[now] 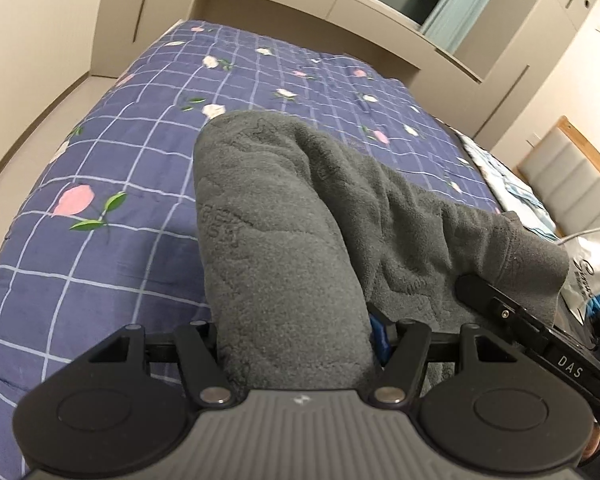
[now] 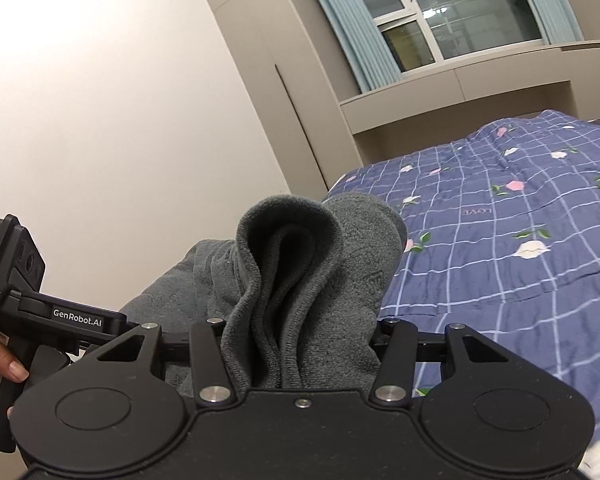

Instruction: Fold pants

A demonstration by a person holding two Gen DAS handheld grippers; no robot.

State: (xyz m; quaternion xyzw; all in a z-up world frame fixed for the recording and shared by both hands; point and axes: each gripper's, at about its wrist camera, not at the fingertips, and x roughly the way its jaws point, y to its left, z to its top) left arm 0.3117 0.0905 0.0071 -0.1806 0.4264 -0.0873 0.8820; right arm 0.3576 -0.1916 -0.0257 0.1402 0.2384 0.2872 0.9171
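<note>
Bed (image 1: 112, 152) with blue checked, flower-printed quilt spreads ahead of and below both tongs. Window (image 2: 460, 12) with pale blue curtain (image 2: 340, 24) sits beyond, above beige cabinets. Grey fleece pants (image 1: 284, 240), bunched in thick folds, are lifted off the quilt and hang between the two tongs. Left tongs (image 1: 300, 344) are clamped on a rolled bundle of the fabric. Right tongs (image 2: 300, 340) are clamped on layered hem edges. Person's hand (image 2: 0, 360) grips the left handle, left of the right tongs.
</note>
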